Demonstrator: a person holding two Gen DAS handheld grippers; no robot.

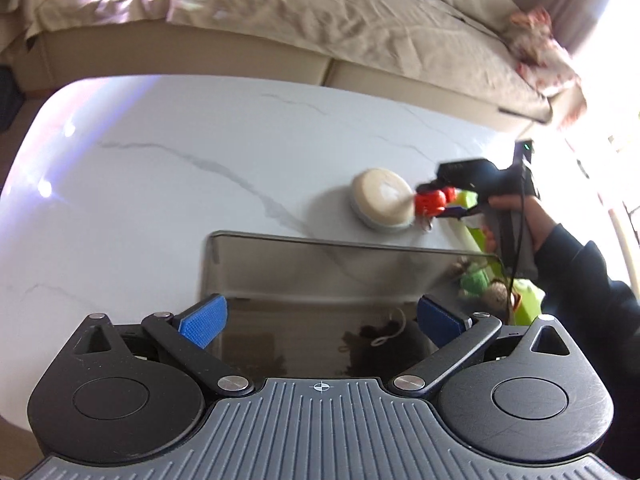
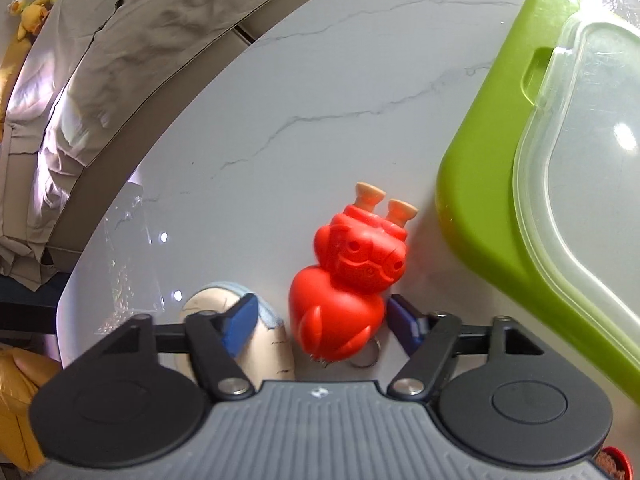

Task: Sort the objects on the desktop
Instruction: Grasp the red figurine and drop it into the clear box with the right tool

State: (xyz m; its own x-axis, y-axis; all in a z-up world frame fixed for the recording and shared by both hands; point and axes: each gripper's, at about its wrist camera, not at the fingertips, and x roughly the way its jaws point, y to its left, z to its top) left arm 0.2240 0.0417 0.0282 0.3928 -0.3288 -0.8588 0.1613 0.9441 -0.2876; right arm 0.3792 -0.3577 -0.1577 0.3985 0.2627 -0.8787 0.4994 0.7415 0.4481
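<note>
Right claw (image 2: 320, 322) straddles a red toy keychain (image 2: 348, 280) on the desk (image 2: 280, 120), fingers not gripping it; left claw (image 1: 320, 320) wide open, empty.

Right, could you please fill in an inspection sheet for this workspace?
Surface: white veined table.
Job's things: red toy lies beside a round beige disc; smoked box holds a dark item; green bin with a clear lid.
Clutter: nothing seen.
Grippers: left gripper open, empty, above the smoked box; right gripper open around the red toy, with a gap at one pad.
Cables: black cable hangs by the right gripper.
Surroundings: sofa with beige cover; plush toys on it.
</note>
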